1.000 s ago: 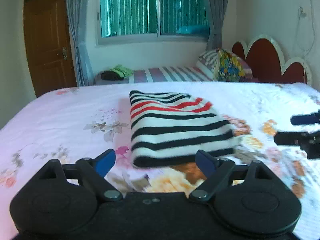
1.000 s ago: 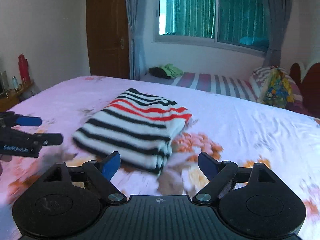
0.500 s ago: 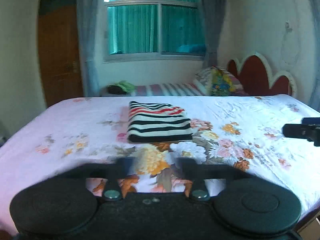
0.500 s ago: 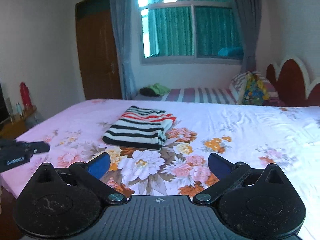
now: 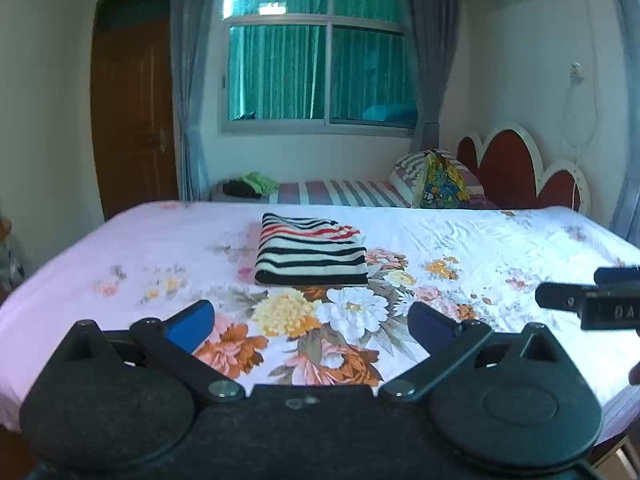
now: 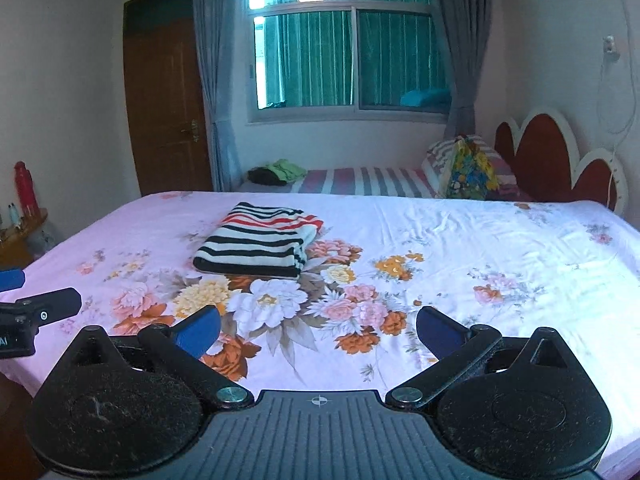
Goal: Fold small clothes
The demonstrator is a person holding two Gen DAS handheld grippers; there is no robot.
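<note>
A folded garment with black, white and red stripes (image 5: 310,250) lies flat on the floral pink bed sheet (image 5: 480,248); it also shows in the right wrist view (image 6: 256,244). My left gripper (image 5: 308,322) is open and empty, held back near the bed's front edge, well short of the garment. My right gripper (image 6: 318,328) is open and empty, also back from the garment. The right gripper shows at the right edge of the left wrist view (image 5: 592,300), and the left gripper at the left edge of the right wrist view (image 6: 36,312).
A second bed with a striped sheet (image 6: 368,180) stands behind, with dark and green clothes (image 6: 276,172) and pillows (image 6: 468,168) on it. A red headboard (image 6: 556,160) is at the right, a wooden door (image 6: 164,108) at the left, a red bottle (image 6: 25,188) on a side shelf.
Both grippers have pulled back and up from the folded garment toward the bed's front edge. The left gripper's jaws narrowed midway and are wide open again now. The garment has stayed in place.
</note>
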